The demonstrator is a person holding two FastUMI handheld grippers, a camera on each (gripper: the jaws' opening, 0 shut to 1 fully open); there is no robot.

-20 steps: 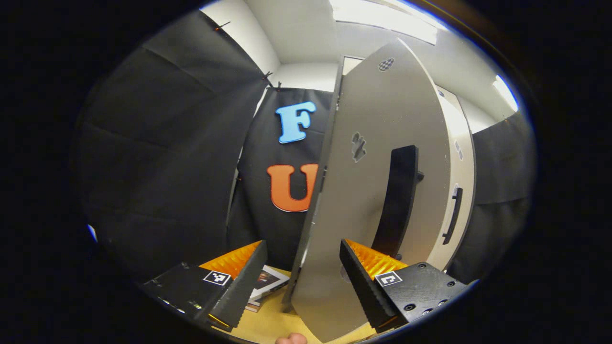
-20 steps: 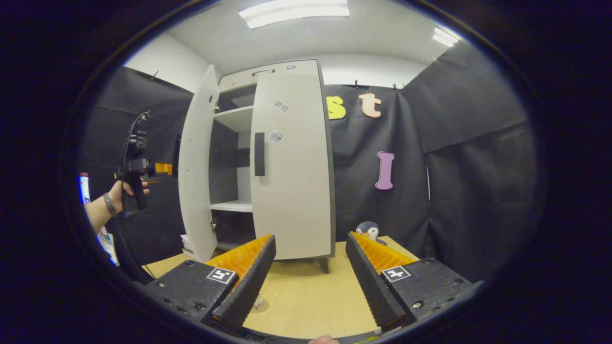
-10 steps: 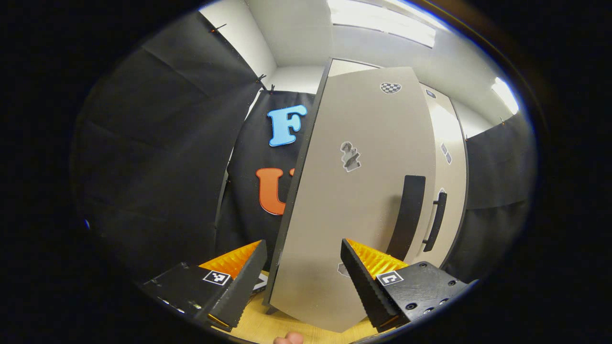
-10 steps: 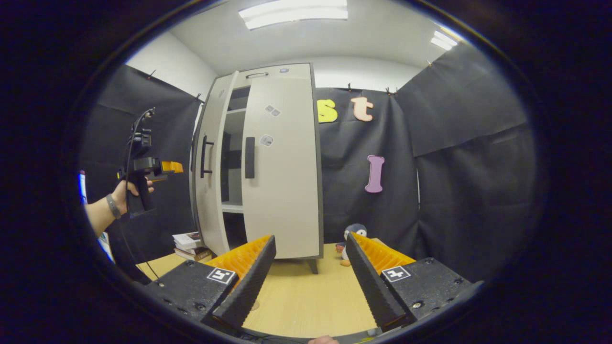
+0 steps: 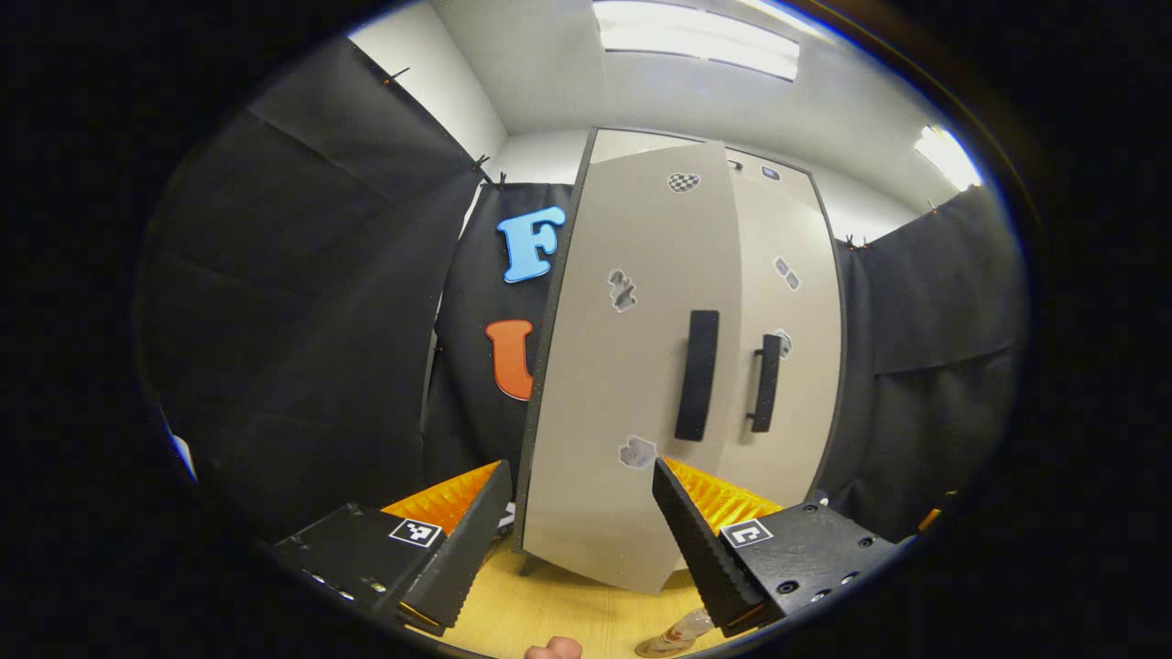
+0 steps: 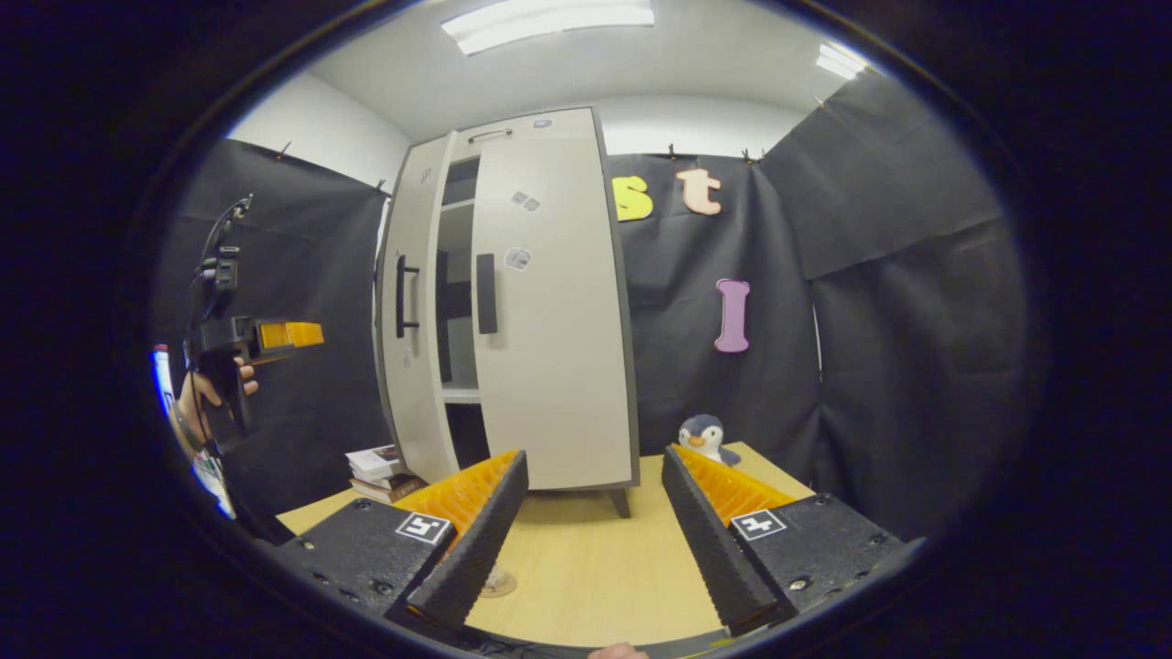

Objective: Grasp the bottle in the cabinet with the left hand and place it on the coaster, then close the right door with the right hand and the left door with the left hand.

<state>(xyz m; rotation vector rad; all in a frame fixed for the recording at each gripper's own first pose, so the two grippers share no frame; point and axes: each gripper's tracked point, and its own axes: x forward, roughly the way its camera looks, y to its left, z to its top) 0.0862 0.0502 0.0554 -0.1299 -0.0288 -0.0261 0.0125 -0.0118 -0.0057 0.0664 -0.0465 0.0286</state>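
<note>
Left gripper view: your left gripper (image 5: 579,535) hangs in front of the cabinet (image 5: 678,366) with its jaws spread apart and nothing between them. Its fingers (image 5: 458,540) frame the lower edge of the left door (image 5: 632,412), without touching it. That door stands almost shut, its dark handle (image 5: 696,375) just beside the handle of the right door (image 5: 797,366). At the near edge of the wooden table (image 5: 549,613), below the right finger, you see the bottle (image 5: 678,631); the coaster under it cannot be made out from here. Right gripper view: your right gripper (image 6: 591,540) also has its jaws released and empty, held over the table well apart from the cabinet. A narrow gap remains between the two doors, with a shelf (image 6: 461,394) visible inside. At far left a hand (image 6: 197,403) holds the left gripper away from the door. A stack of books (image 6: 375,467) lies left of the cabinet, and a toy penguin (image 6: 703,435) sits to its right.
</note>
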